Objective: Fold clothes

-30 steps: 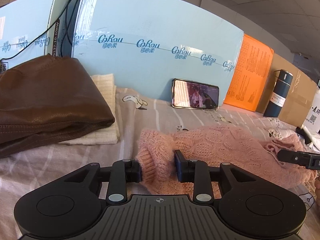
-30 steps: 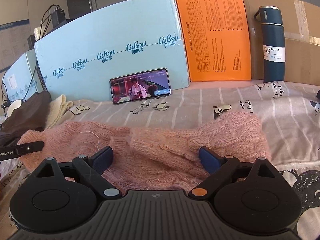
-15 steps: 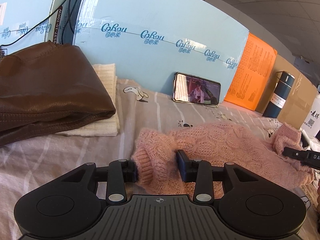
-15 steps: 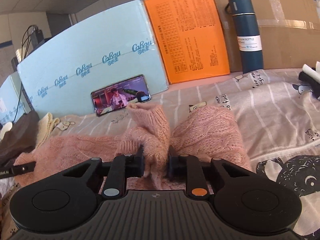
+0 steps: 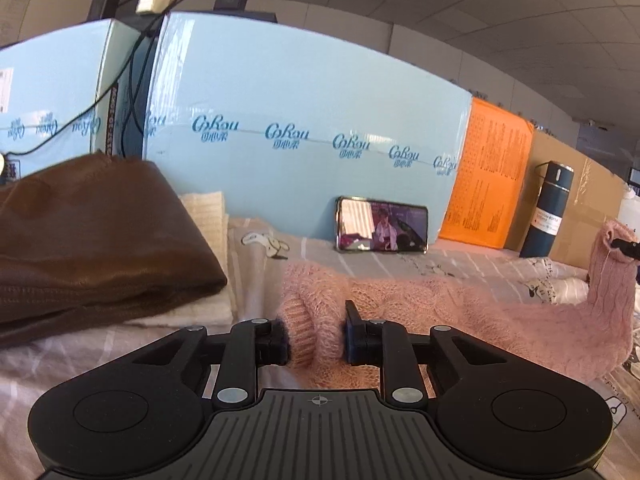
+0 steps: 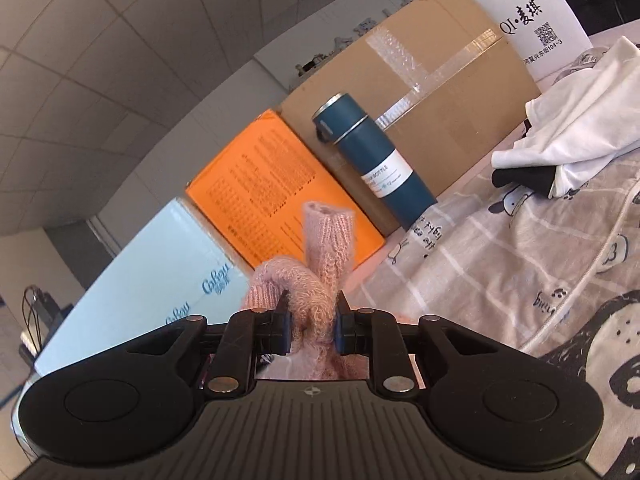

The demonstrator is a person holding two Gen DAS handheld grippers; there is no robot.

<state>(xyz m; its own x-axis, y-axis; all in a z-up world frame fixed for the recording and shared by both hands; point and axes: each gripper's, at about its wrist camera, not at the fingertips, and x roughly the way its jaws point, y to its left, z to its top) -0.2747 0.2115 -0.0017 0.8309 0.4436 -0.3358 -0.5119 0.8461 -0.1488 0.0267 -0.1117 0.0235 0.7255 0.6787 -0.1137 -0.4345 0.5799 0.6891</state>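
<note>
A fuzzy pink knit sweater (image 5: 440, 304) lies across the patterned sheet (image 5: 120, 344). My left gripper (image 5: 316, 336) is shut on its ribbed cuff at the near left end. My right gripper (image 6: 312, 320) is shut on a bunch of the sweater (image 6: 320, 280) and holds it up in the air, tilted; a ribbed cuff sticks up above the jaws. In the left wrist view the right gripper (image 5: 624, 246) shows at the far right edge with the sweater's right end lifted.
A folded brown leather garment (image 5: 88, 240) on a cream knit (image 5: 208, 216) lies at left. A phone (image 5: 382, 230), light blue boxes (image 5: 300, 120), an orange box (image 6: 276, 184), a blue bottle (image 6: 376, 160) and a cardboard box (image 6: 420, 80) stand behind. White cloth (image 6: 580, 120) lies right.
My right gripper closed on the sweater and lifted its right end high, tilting. My left gripper stayed shut on the cuff, nearly still.
</note>
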